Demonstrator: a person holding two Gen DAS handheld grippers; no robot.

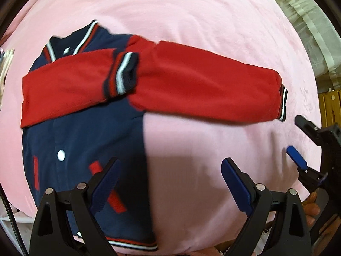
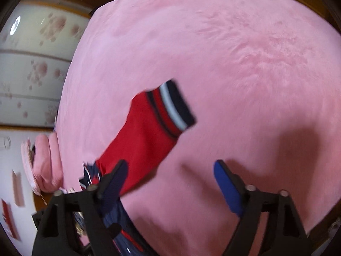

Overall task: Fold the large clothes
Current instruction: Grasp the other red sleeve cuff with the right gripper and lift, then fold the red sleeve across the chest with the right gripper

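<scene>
Navy and red varsity jacket (image 1: pixel 85 128) lies front-up on the pink bed cover (image 1: pixel 213 21), collar at the far side, hem near. One red sleeve (image 1: pixel 64 89) is folded across the chest, its striped cuff (image 1: pixel 123 74) resting at mid-chest. The other sleeve (image 1: pixel 202 85) stretches out flat to the right over the cover, its cuff (image 2: pixel 177 108) lying free.

Left tool (image 1: pixel 170 183): jaws wide apart, nothing between them; it hovers above the near right edge of the jacket body. Right tool (image 2: pixel 170 181): also fully open and empty, poised just beside the outstretched sleeve near that cuff.

Handling, as a judgement: the jacket looks padded and fairly heavy for a garment, soft but with bulk, so folds will spring back a little. The sleeve fabric looks smooth, likely slippery. The ribbed cuff is thicker and should give the surest bite; take the outstretched sleeve there and carry it across the chest. For the body fold, the ribbed hem (image 1: pixel 132 242) is the better hold; avoid pinching over the white snap (image 1: pixel 61 155).
</scene>
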